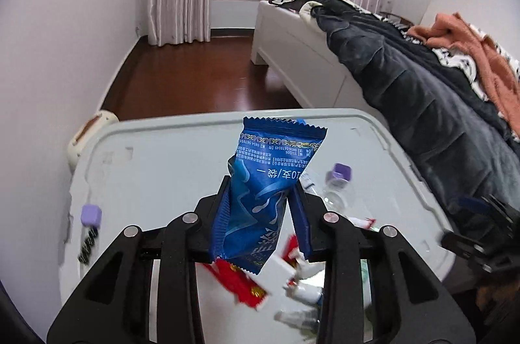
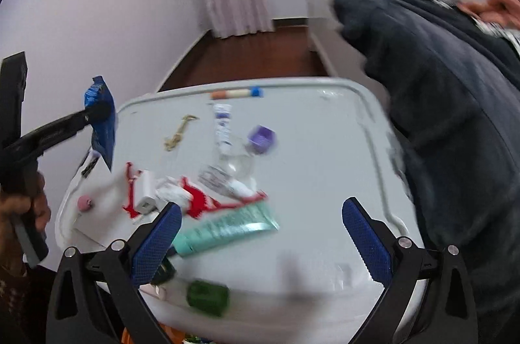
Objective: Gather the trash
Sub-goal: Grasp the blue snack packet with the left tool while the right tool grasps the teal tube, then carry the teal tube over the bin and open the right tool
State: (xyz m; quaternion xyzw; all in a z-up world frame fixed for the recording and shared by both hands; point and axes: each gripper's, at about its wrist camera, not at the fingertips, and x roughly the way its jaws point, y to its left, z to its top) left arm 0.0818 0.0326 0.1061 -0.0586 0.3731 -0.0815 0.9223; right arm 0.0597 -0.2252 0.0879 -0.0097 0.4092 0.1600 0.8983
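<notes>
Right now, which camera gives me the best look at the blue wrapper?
The left wrist view: the blue wrapper fills the centre, sharp, pinched in the left gripper, its print readable. The right wrist view shows it only small and edge-on at the far left, somewhat blurred, above the table.

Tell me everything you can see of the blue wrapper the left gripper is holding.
The blue wrapper is a glossy foil-like sachet with serrated end seams, white print and a gold-patterned band near its top. It looks flat and creased, possibly empty. It stands roughly upright, pinched at mid-length between the fingers of the left gripper, lifted clear above the grey table. In the right wrist view it hangs beyond the table's left edge. Only the fingers touch it.
</notes>
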